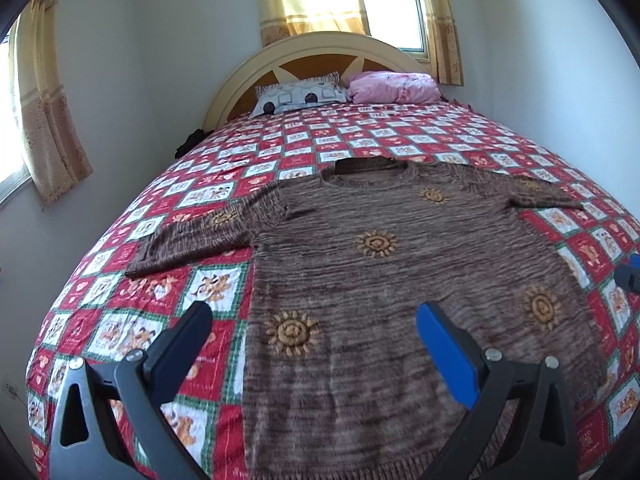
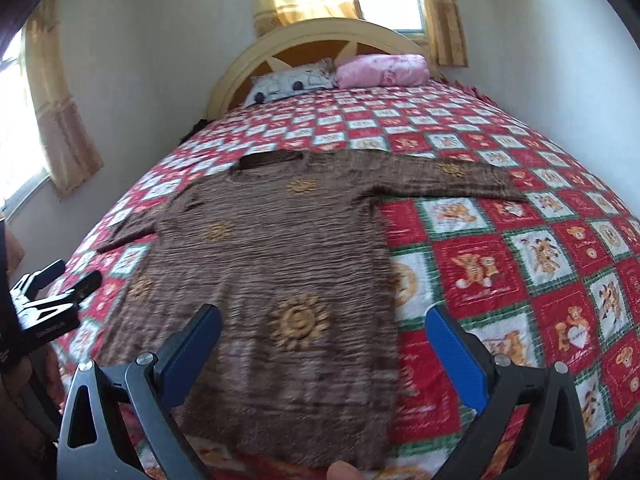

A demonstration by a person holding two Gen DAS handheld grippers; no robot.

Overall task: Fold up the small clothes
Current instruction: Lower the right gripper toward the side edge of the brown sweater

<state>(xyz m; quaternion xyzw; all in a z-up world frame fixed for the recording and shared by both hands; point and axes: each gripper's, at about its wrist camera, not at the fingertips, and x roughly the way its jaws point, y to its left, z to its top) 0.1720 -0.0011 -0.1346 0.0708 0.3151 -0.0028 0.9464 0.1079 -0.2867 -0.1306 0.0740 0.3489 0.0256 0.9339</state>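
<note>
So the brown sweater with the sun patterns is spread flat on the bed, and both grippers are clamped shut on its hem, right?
Not quite. The brown sweater is spread flat on the bed, but both grippers are open and hold nothing: the left gripper in the left wrist view, the right gripper in the right wrist view.

A brown knitted sweater with yellow sun patterns lies spread flat and unfolded on the bed, front up. Its neck points toward the headboard and its hem toward the near edge. Both sleeves stretch out to the sides, resting on the red, white and green checked bedspread.
</note>
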